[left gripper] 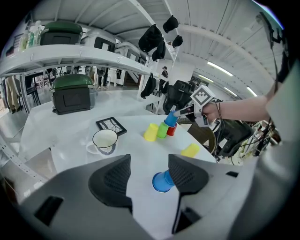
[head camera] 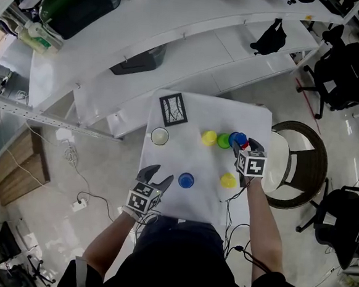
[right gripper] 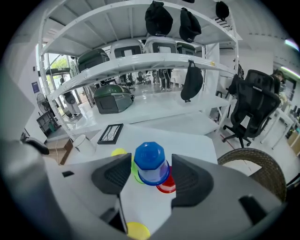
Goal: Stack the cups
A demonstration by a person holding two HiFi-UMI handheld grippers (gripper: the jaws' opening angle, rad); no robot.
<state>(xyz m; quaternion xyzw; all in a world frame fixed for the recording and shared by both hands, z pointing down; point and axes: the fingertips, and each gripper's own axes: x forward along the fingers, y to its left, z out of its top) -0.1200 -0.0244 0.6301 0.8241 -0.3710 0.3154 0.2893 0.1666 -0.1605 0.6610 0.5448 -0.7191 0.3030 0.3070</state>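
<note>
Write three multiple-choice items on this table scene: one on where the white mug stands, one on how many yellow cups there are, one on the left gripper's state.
1. Where does the white dark-rimmed mug stand?
A. Beside the black-framed picture
B. Between the right gripper's jaws
C. On the round wicker chair

2. How many yellow plastic cups are on the white table?
A. One
B. Two
C. Four

3. How do the jaws of the left gripper stand?
A. Shut on a yellow cup
B. Shut on the mug
C. Apart, gripping nothing

Answers:
1 A: the head view shows the mug right next to the picture.
2 B: one stands in the far row, and one lies nearer the person.
3 C: its own view shows the pads wide apart, pressing on nothing.
</note>
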